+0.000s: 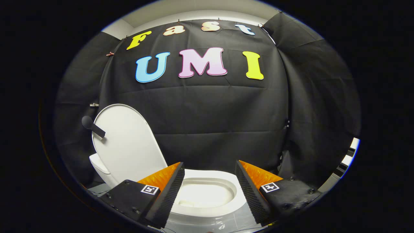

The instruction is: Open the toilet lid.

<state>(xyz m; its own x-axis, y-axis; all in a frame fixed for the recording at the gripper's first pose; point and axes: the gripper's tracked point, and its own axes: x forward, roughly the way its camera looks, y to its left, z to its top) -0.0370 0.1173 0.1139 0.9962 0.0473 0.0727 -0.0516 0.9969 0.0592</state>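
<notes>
Behind the toilet seat (207, 181), the toilet lid (127, 145) stands raised, leaning back beyond the bowl (203, 195). Risk: a lid near vertical may fall shut if nudged. The bowl's contents cannot be made out. The hand-held gripper (209, 176) is spread above the seat, holding nothing.

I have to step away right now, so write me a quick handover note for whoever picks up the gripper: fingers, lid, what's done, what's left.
Gripper: fingers apart, holding nothing, hovering above the toilet seat, whose opening lies between them.
Toilet lid: raised, standing up at the far left of the bowl, beyond the left finger. A dark handle sticks out from its upper left edge.
Done: the lid looks fully open.
Left: likely nothing beyond backing the gripper away; I'd check that the lid stands by itself, since nothing is touching it now.
</notes>
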